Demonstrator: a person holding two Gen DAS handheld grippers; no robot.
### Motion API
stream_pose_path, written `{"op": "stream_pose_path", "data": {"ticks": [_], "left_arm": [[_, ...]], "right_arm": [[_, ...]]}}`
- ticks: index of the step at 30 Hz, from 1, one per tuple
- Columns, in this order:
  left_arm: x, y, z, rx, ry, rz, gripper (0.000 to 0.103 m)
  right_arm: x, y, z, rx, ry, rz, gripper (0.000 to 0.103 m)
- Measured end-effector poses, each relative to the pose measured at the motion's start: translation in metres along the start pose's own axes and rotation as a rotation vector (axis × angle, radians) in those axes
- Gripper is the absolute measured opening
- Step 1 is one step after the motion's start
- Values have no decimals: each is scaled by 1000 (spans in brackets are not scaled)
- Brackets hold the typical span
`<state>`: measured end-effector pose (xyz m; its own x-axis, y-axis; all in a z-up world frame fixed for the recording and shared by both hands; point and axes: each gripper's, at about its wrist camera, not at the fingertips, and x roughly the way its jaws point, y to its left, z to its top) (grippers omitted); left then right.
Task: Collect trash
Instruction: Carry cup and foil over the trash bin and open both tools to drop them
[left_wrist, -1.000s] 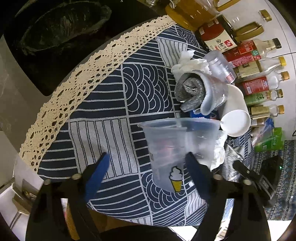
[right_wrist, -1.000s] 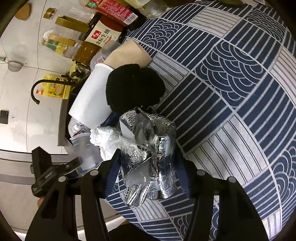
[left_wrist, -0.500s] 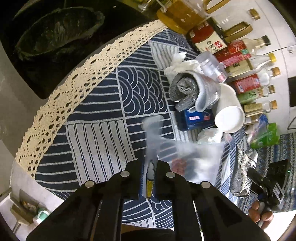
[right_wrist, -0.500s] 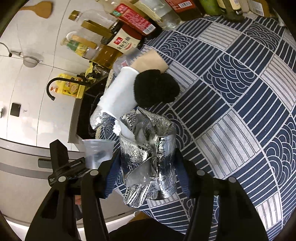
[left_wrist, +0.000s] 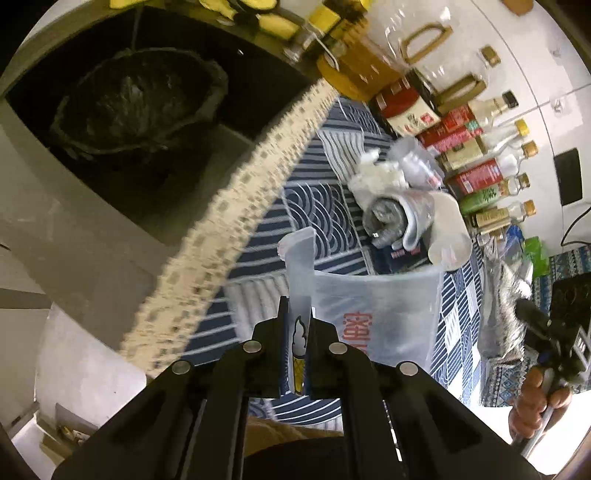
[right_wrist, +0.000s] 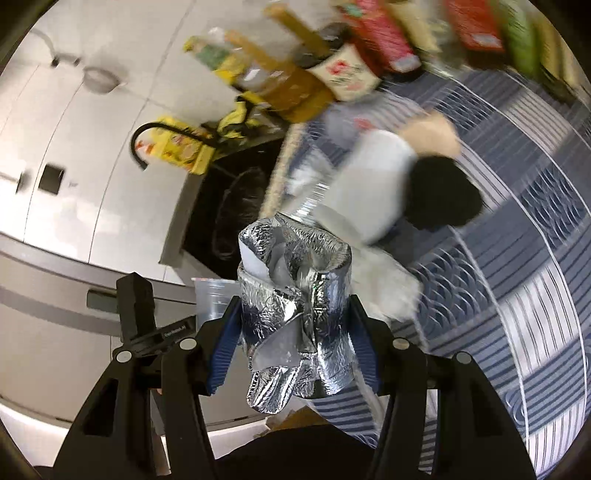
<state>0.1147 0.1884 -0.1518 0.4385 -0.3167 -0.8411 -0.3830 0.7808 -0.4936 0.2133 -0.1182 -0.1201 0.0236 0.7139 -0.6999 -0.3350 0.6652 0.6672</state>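
Observation:
My left gripper (left_wrist: 297, 325) is shut on the wall of a clear plastic cup (left_wrist: 369, 310) with an ice-cream print, held above the blue patterned tablecloth (left_wrist: 317, 206). My right gripper (right_wrist: 293, 325) is shut on a crumpled silver foil bag (right_wrist: 295, 314), lifted off the cloth; the foil bag also shows at the right of the left wrist view (left_wrist: 502, 314). A black-lined trash bin (left_wrist: 136, 99) sits in a dark recess past the lace cloth edge; it also shows in the right wrist view (right_wrist: 236, 214). More trash lies on the cloth: a tissue wad (left_wrist: 373, 173) and paper cups (left_wrist: 439, 229).
Sauce and oil bottles (left_wrist: 476, 173) stand in a row along the back wall. A lace trim (left_wrist: 229, 229) marks the cloth edge beside the bin recess. A white paper cup (right_wrist: 373, 184) and a black object (right_wrist: 443, 199) lie on the cloth ahead of the right gripper.
My left gripper closed on the cup wall and lifted it toward the bin side. My right gripper has carried the foil bag up and toward the bin recess.

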Motion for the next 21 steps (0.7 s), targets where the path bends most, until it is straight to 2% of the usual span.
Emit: {"op": "stream_pose_path", "data": {"ticks": [9, 15, 21], "left_arm": [[-39, 45, 14, 3, -53, -14, 5], [-66, 90, 58, 25, -87, -23, 5], [-72, 150, 105, 2, -82, -20, 5]], "right_arm": [[61, 59, 33, -14, 18, 4, 57], [107, 96, 55, 28, 1, 17, 57], [163, 130, 74, 31, 10, 3, 57]]}}
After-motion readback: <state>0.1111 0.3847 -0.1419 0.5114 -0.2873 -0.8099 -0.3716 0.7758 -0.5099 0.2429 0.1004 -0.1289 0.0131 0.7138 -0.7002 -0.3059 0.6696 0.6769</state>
